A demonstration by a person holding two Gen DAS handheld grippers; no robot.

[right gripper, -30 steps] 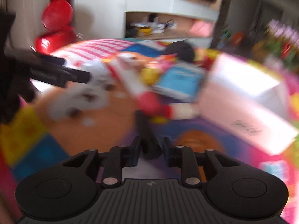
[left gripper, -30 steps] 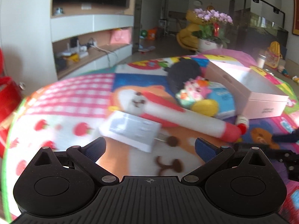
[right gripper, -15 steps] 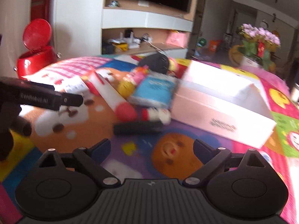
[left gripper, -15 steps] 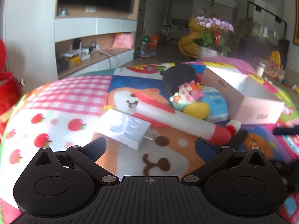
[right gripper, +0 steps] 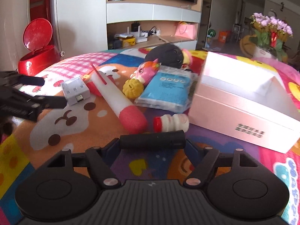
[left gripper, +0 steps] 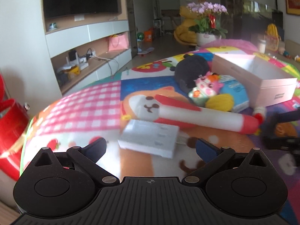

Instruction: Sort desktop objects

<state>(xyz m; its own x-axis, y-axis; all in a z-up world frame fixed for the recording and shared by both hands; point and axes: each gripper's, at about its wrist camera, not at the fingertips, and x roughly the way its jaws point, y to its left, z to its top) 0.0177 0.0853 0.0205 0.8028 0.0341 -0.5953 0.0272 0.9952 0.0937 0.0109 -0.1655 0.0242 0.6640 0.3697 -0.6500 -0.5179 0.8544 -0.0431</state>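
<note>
Pink box (right gripper: 243, 112) empty, toys all outside; R gripper (right gripper: 152, 144) closing round black cylinder (right gripper: 151, 140) lengthwise; L gripper (left gripper: 150, 148) spread, holding nothing.

- An open box (right gripper: 243, 110) sits on the mat (right gripper: 78, 131) at right.
- A packet (right gripper: 166, 91) lies just left of it.
- A small bottle (right gripper: 170, 122) lies before the packet.
- A long foam stick (right gripper: 116, 97) lies left of the bottle.
- A charger block (right gripper: 76, 90) lies left of the stick.

Black ribbed tongs (left gripper: 150, 148) with silver pivot screws and blue finger pads (left gripper: 205, 149).
</note>
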